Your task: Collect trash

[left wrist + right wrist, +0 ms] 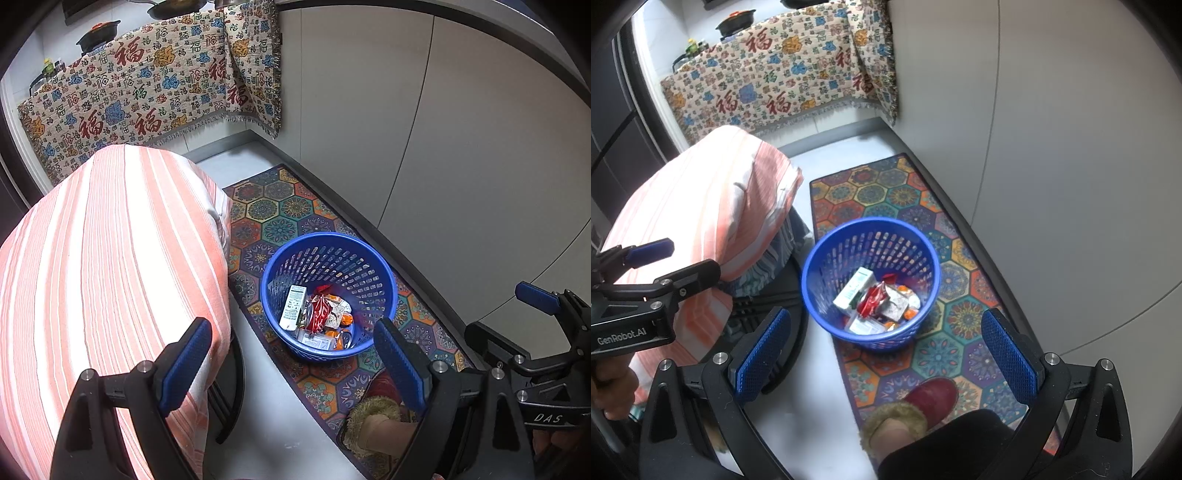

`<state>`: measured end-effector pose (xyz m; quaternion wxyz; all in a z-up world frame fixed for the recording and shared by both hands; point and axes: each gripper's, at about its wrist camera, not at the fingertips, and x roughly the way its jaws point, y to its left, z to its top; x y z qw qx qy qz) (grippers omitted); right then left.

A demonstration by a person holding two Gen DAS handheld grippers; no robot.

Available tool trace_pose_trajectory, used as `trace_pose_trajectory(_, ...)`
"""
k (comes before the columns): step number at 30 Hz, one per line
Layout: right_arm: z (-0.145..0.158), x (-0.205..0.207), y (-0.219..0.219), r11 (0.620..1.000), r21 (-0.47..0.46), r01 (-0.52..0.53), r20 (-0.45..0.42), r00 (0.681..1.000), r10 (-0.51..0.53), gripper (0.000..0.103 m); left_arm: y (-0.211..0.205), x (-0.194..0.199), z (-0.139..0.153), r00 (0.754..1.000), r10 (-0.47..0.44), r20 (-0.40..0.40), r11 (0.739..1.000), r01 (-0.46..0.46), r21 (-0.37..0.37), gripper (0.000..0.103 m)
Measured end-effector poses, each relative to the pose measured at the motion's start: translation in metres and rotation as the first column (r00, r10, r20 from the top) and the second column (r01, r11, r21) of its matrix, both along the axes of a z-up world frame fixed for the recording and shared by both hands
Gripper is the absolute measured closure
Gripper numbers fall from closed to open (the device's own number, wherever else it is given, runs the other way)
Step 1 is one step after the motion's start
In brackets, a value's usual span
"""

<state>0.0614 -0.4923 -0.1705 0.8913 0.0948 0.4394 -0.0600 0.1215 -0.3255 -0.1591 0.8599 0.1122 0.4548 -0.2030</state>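
Note:
A blue perforated basket [321, 237] [871, 222] stands on a patterned rug. It holds trash: a white carton [293, 306] [855, 288], a red wrapper [319, 312] [870, 301] and several crumpled packets. My left gripper [293, 369] hovers above and in front of the basket, open and empty; it also shows at the left edge of the right wrist view [676, 264]. My right gripper [886, 356] is open too, with nothing between its blue pads [1008, 358]. It appears at the right of the left wrist view [513, 317].
An orange-striped cloth [110, 258] [713, 206] covers a piece of furniture left of the basket. The colourful rug [280, 206] runs along white cabinet doors [443, 147]. A person's foot in a red fur-trimmed slipper [931, 398] rests on the rug. A patterned cloth [147, 85] drapes the far counter.

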Motion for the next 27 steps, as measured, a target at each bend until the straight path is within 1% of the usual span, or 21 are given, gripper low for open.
trace_pose_trajectory(19,-0.0007,0.0002,-0.0019,1.000,0.001,0.000,-0.001,1.000,0.000,0.000,-0.0052,-0.0010,-0.0023,1.000,-0.013,-0.001,1.000,0.013,0.002,0.012)
trace_pose_trajectory(23,-0.0026,-0.0009,-0.0029,1.000,-0.001,0.004,-0.004,1.000,-0.004,0.000,-0.0022,-0.0012,-0.0017,1.000,0.013,0.011,1.000,-0.013,-0.012,0.012)
trace_pose_trajectory(27,-0.0047,-0.0023,-0.0050,1.000,0.003,0.013,-0.008,1.000,-0.013,0.000,0.0000,0.0003,-0.0016,1.000,0.020,0.003,1.000,-0.020,-0.018,0.012)
